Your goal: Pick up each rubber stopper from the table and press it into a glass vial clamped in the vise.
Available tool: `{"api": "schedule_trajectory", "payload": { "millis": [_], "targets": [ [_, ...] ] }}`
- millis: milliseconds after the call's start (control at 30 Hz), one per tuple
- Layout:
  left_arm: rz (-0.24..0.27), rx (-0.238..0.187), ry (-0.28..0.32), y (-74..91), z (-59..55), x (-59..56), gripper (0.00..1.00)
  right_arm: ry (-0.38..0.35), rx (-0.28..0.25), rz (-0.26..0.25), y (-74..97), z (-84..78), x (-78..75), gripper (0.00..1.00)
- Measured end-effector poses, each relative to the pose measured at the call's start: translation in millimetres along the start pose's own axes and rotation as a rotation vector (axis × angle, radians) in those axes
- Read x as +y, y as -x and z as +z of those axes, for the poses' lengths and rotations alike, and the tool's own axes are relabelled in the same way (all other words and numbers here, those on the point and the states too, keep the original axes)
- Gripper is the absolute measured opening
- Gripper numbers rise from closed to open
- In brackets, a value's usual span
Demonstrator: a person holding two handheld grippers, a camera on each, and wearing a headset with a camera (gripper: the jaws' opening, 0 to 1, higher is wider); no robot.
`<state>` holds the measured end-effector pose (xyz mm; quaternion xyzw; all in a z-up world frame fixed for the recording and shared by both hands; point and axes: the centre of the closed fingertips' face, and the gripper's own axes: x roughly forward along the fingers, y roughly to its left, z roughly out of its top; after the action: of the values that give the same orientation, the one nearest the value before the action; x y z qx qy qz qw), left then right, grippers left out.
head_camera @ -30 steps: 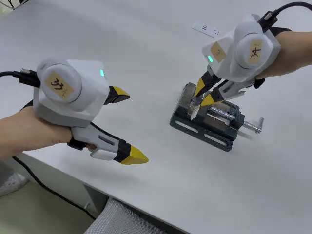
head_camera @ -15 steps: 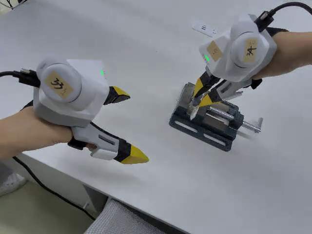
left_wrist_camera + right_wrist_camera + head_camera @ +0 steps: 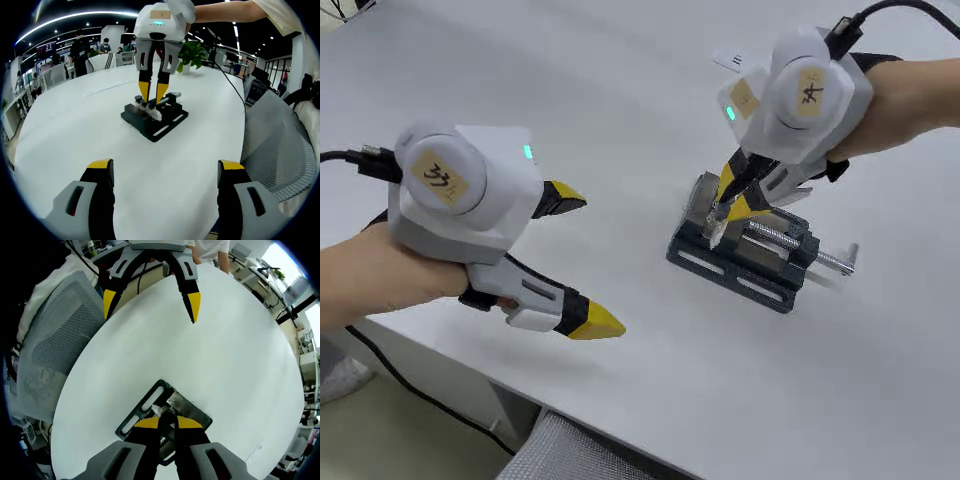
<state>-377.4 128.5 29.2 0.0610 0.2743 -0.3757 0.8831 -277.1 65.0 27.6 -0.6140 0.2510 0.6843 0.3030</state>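
Right claw [image 3: 732, 197]: narrow, yellow tips close together, slim gap between. Points down at the vise [image 3: 745, 262], tips right at its top, at the end away from the screw handle [image 3: 832, 260]. Dark bit [image 3: 167, 416] between the tips in the right gripper view; stopper or not, cannot tell, too small. Gripping anything or not: cannot tell.

Pale vial [image 3: 714, 230]: clamped at that same end of the vise, directly under the tips. Touching the tips or just short, cannot tell. Small dark cap-like piece [image 3: 138, 98] on top of the vise just beside the tips, in the left gripper view; too small to name.

Left claw [image 3: 582, 258]: wide, nothing between the jaws. Held well apart from the vise, pointed toward it, low over the table near the edge.

Vise: dark, flat on the white table [image 3: 620, 90], two slots in the base on the side facing the left claw.

Farther out: white strip [image 3: 730, 58] on the table beyond the vise, partly behind the right claw. Grey mesh chair [image 3: 42, 355] off the table edge, on the left claw's side of the vise. Black cable [image 3: 420, 392] below that edge. Green plant [image 3: 192, 52] and seated people [image 3: 80, 47] well past the vise in the left gripper view.
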Motion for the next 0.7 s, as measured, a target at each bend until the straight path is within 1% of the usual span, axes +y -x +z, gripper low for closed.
{"api": "schedule_trajectory", "payload": {
  "millis": [67, 133, 200, 233, 267, 300, 367, 400, 433, 500, 633, 700],
  "targets": [
    [0.001, -0.001, 0.002, 0.3, -0.5, -0.3, 0.84, -0.045, 0.017, 0.012, -0.1, -0.5, 1.2, 0.04],
    [0.001, 0.001, 0.004, 0.7, -0.9, -1.0, 0.84, -0.062, 0.026, 0.02, 0.1, 0.6, 0.2, 0.04],
    [0.001, 0.001, 0.006, 1.2, -1.5, -0.9, 0.84, -0.106, 0.033, 0.026, 0.5, 1.0, 1.9, 0.04],
    [0.001, 0.001, 0.006, 1.3, -1.8, -0.8, 0.84, -0.119, 0.035, 0.028, 0.0, 1.2, -0.6, 0.04],
    [0.003, 0.0, 0.004, 1.8, -1.5, -0.7, 0.84, -0.145, 0.034, 0.03, -0.2, 1.4, -1.7, 0.04],
    [0.002, 0.0, 0.005, 1.8, -1.6, -0.6, 0.84, -0.188, 0.033, 0.031, 0.0, 0.7, -0.5, 0.04],
    [0.002, -0.001, 0.006, 2.1, -2.1, 0.3, 0.84, -0.212, 0.027, 0.034, 0.1, 1.4, 0.5, 0.04],
    [0.003, -0.001, 0.003, 2.3, -2.1, 0.9, 0.84, -0.24, 0.019, 0.039, -0.1, 3.1, 2.1, 0.04],
    [0.002, -0.001, 0.004, 2.3, -2.4, 1.4, 0.84, -0.237, 0.024, 0.033, 0.1, 2.7, 1.5, 0.04],
    [0.001, -0.002, 0.003, 2.5, -2.0, 1.6, 0.84, -0.257, 0.023, 0.03, 0.1, 3.0, 1.8, 0.04],
    [0.001, -0.004, 0.003, 2.3, -1.6, 2.9, 0.84, -0.303, 0.005, 0.022, 1.3, 3.2, 3.3, 0.04],
    [0.0, -0.006, 0.002, 2.0, -0.5, 2.3, 0.84, -0.301, 0.002, 0.021, 1.5, 2.7, 3.5, 0.04]
  ]
}}
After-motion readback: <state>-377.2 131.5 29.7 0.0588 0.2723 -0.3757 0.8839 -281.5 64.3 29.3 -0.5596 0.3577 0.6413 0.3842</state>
